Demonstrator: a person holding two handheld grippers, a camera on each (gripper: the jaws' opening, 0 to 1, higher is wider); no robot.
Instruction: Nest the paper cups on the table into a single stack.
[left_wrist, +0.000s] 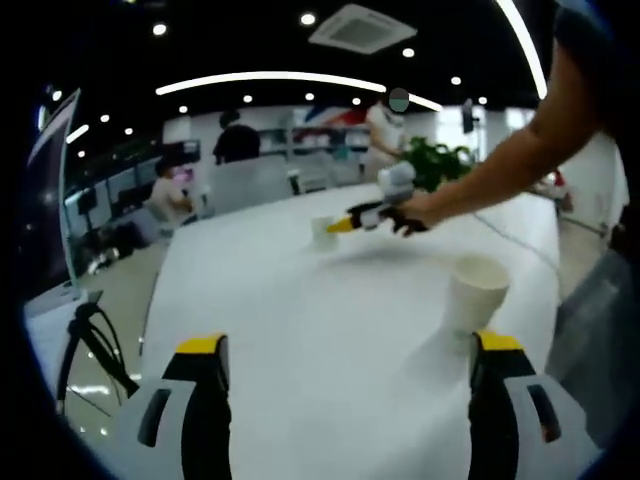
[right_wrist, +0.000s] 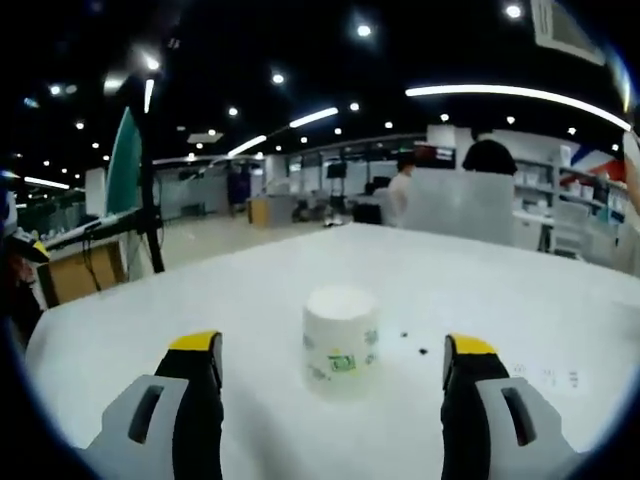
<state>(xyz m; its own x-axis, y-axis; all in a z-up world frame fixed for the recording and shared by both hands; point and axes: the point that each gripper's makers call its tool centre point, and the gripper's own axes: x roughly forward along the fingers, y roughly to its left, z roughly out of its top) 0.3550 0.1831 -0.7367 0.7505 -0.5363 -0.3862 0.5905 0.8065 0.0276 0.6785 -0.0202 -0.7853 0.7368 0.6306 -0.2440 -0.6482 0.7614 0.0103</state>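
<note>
Right now the left gripper (left_wrist: 350, 350) has its jaws spread wide over the white table (left_wrist: 300, 290), with a plain white paper cup (left_wrist: 474, 292) just beside its right jaw. Farther off, the right gripper (left_wrist: 340, 226) reaches toward a small white paper cup with green marks (left_wrist: 323, 232). Its own jaws (right_wrist: 335, 355) are spread wide too, with that cup (right_wrist: 340, 340) upside down between them, not touching.

We see each gripper (left_wrist: 348, 345) (right_wrist: 333, 348) with grey bodies, black jaws and yellow tips, and a dark short sleeve (left_wrist: 590, 40).
</note>
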